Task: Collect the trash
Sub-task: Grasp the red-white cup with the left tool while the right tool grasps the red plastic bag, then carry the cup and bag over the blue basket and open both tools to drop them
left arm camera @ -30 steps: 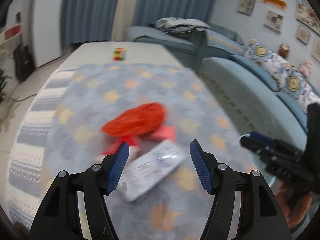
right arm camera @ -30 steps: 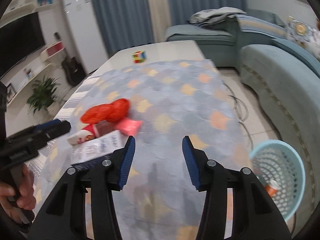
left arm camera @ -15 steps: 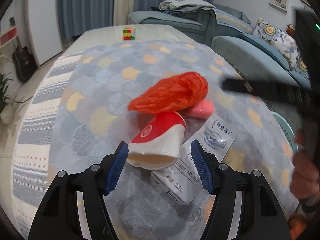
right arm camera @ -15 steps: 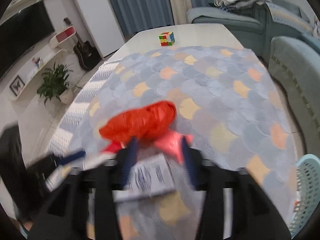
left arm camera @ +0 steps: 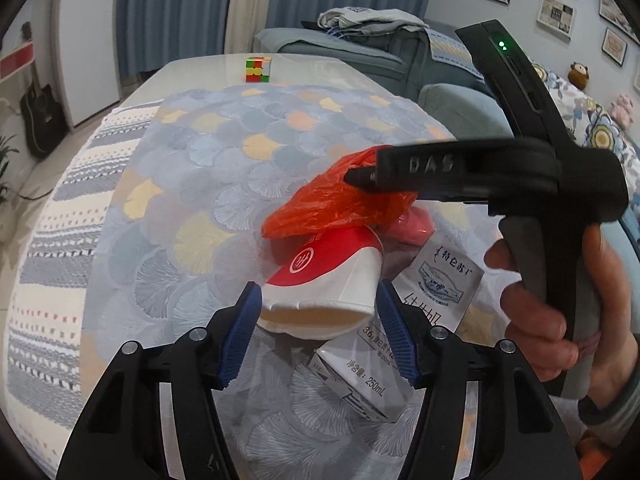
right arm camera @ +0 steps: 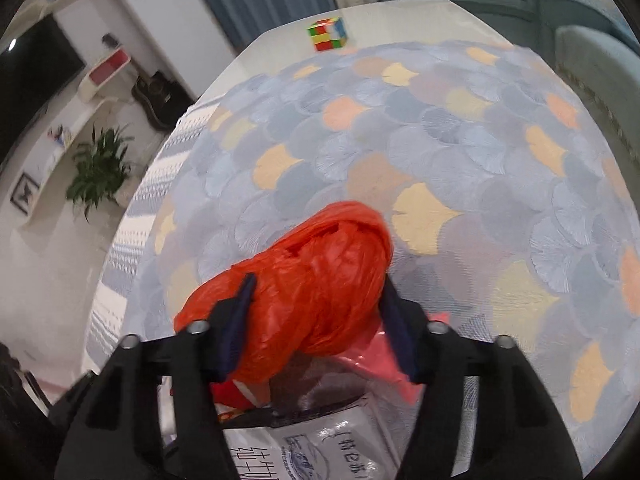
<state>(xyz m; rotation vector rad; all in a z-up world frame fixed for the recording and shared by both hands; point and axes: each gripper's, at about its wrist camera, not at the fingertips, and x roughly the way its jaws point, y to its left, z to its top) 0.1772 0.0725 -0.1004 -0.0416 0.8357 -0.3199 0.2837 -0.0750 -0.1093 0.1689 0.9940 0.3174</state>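
A pile of trash lies on the patterned tablecloth (left arm camera: 224, 176). A crumpled orange plastic bag (left arm camera: 344, 204) lies on a red and white paper cup (left arm camera: 328, 276) on its side, a white milk carton (left arm camera: 404, 336) and a pink wrapper (left arm camera: 416, 224). My left gripper (left arm camera: 318, 332) is open, its blue pads either side of the cup's rim. My right gripper (right arm camera: 318, 324) is open with its fingers around the orange bag (right arm camera: 320, 280); it also shows in the left wrist view (left arm camera: 460, 172) above the bag. The carton (right arm camera: 320, 444) and pink wrapper (right arm camera: 384, 356) lie under it.
A colourful puzzle cube (left arm camera: 258, 69) stands at the table's far end; it also shows in the right wrist view (right arm camera: 327, 34). Blue sofas (left arm camera: 360, 48) stand to the right. A guitar (left arm camera: 40, 116) and a potted plant (right arm camera: 98, 168) are on the floor at left.
Both grippers have moved in on the pile. The left one has closed in around the cup's rim. The right one has dropped down around the orange bag.
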